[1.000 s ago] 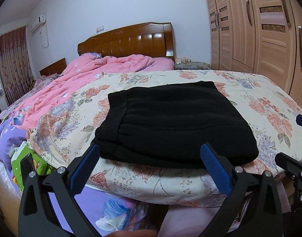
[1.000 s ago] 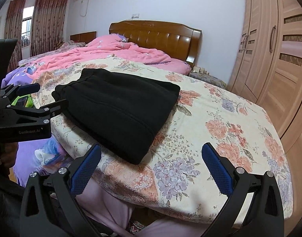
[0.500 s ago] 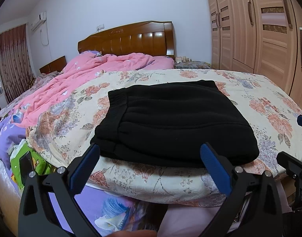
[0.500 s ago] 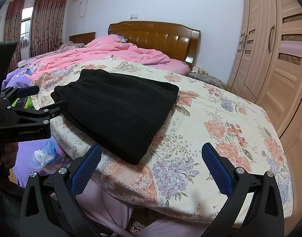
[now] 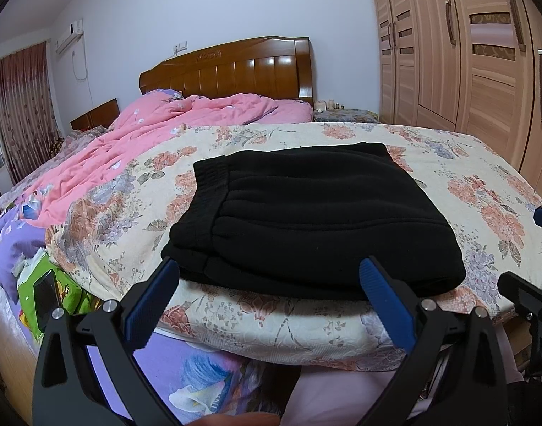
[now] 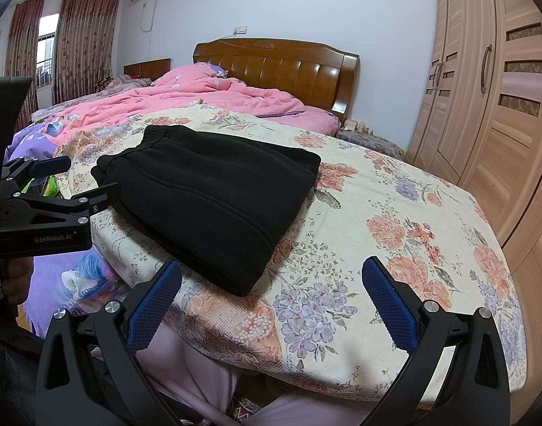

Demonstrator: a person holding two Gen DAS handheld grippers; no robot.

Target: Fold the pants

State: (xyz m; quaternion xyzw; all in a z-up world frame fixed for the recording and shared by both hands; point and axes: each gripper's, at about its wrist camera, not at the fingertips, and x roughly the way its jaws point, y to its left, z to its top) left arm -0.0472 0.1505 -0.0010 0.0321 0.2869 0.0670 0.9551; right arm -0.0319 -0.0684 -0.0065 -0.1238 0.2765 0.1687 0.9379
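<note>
The left claw (image 5: 269, 284) hangs with its jaws spread wide and nothing between them, just off the near edge of the bed (image 5: 306, 333), its blue pads (image 5: 153, 301) framing the near fold of the pants (image 5: 306, 220) without touching it. The right claw (image 6: 271, 287) is likewise spread wide and empty, held off the same near edge but further toward the bed's right side, over bare floral quilt (image 6: 395, 213). In the right view the left claw (image 6: 58, 177) shows from the side at the left, gripped by a hand (image 6: 13, 277), its upper finger close by the waistband end of the pants (image 6: 214, 191). The pants are black, folded into a thick flat rectangle, and lie on the floral quilt near the bed's near edge, waistband toward the left side. Beyond them a pink duvet (image 5: 136, 156) is bunched along the left side up to the wooden headboard (image 5: 235, 71). A wardrobe (image 5: 466, 53) stands along the right wall, and curtains (image 6: 82, 42) hang at the far left.
</note>
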